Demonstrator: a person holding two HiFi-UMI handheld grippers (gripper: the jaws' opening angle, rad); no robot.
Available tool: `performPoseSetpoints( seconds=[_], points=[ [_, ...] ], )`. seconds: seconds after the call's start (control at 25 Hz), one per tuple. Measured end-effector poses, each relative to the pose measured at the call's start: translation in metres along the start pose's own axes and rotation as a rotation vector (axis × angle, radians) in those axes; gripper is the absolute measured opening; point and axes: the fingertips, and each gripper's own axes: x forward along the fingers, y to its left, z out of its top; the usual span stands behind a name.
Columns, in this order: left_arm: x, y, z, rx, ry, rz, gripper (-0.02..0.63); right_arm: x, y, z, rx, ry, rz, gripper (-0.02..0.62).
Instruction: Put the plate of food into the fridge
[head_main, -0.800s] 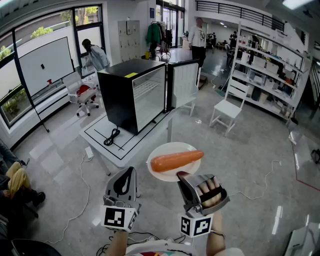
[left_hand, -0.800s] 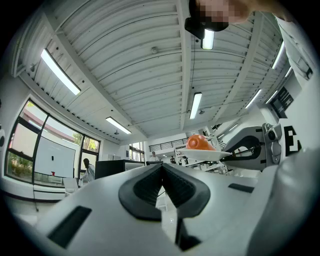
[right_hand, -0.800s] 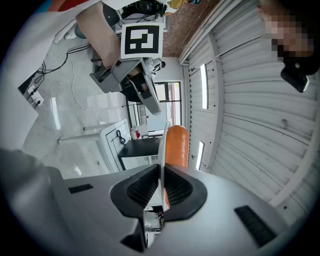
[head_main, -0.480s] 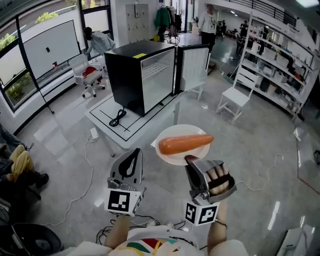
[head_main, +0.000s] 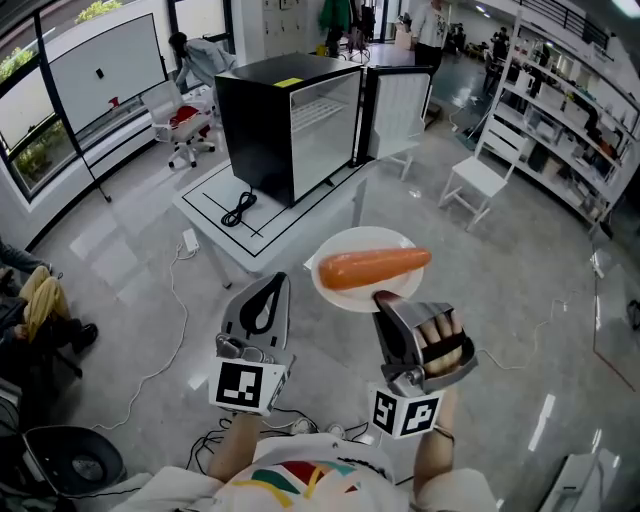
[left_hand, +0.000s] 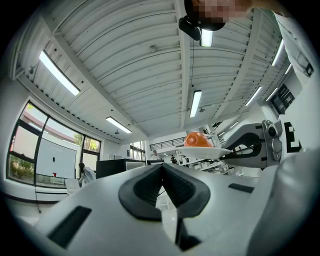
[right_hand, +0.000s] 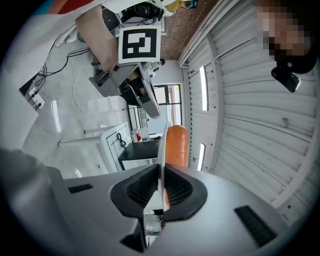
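Floor (head_main: 130, 290): grey, glossy, open room left before counter.
Counter (head_main: 212, 238): white, low; fridge carried.
Fridge (head_main: 285, 125): black, door (head_main: 398, 100) stood open, well ahead of plate.
Right tool (head_main: 385, 298): clamped on near rim of plate (head_main: 350, 297), plate held over floor.
Left tool (head_main: 268, 290): jaws pressed together, nothing held.
Carrot (head_main: 373, 267): laid across plate.

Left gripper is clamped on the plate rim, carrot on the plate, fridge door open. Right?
Wrong gripper. The right gripper is clamped on the plate rim, as the right gripper view shows. The left gripper is shut on nothing. The rest holds: the carrot lies on the plate and the fridge door is open.
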Motion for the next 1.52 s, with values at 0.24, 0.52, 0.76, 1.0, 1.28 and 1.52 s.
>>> performPoseSetpoints(
  seconds=[0.24, 0.52, 0.76, 1.0, 1.28, 1.52],
  points=[
    [0.0, -0.002, 0.001, -0.002, 0.008, 0.003, 0.008, -0.001, 0.0, -0.001, 0.004, -0.003, 0.011, 0.028],
    [0.002, -0.005, -0.002, 0.009, 0.016, 0.004, 0.008, -0.002, 0.004, -0.005, 0.003, -0.006, 0.02, 0.028],
    [0.006, -0.012, 0.001, 0.016, 0.012, 0.008, 0.008, -0.005, -0.002, -0.014, 0.008, -0.01, 0.007, 0.028],
    [0.011, -0.024, 0.006, 0.027, 0.009, 0.016, 0.008, -0.011, -0.007, -0.025, 0.005, -0.022, -0.001, 0.028],
    [0.014, -0.039, 0.01, 0.033, 0.001, 0.035, 0.008, -0.02, -0.007, -0.039, 0.005, -0.04, 0.006, 0.028],
    [0.009, -0.06, 0.006, 0.026, 0.024, 0.052, 0.008, -0.032, -0.002, -0.054, 0.011, -0.055, 0.022, 0.028]
  ],
)
